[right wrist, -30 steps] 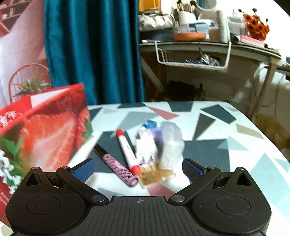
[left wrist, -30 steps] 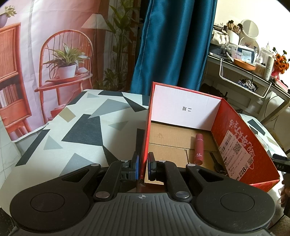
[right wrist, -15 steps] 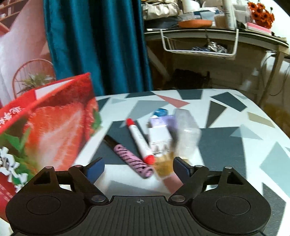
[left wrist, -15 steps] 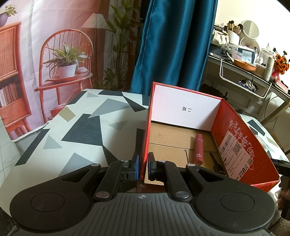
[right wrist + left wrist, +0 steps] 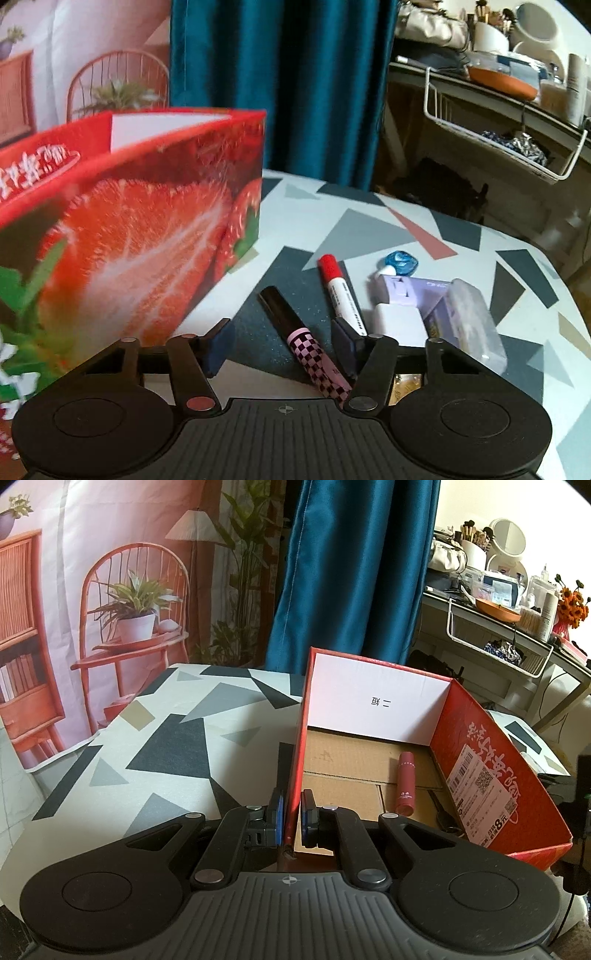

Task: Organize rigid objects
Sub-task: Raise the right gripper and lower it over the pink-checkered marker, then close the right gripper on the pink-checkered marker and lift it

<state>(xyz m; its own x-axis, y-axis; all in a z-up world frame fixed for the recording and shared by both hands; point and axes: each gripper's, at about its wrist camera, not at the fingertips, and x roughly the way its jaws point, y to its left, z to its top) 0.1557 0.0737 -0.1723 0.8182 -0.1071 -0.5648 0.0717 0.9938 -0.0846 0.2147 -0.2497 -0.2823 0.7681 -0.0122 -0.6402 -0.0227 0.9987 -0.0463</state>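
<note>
We see a slim pen with a pink-black checkered barrel [image 5: 314, 352] lying on the patterned tablecloth [image 5: 424, 229], between our right gripper [image 5: 284, 341] closing jaws, untouched. Our left gripper [image 5: 290, 818] pinches the glossy red cardboard box [image 5: 491, 775] wall.

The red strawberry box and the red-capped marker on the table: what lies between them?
In the right wrist view, a pen with a pink checkered barrel lies between the box and the marker, on the patterned tablecloth.

Behind our table [image 5: 155, 738]: teal curtain [image 5: 354, 576], printed backdrop [image 5: 110, 572] far left, cluttered shelf [image 5: 517, 627] far right.
</note>
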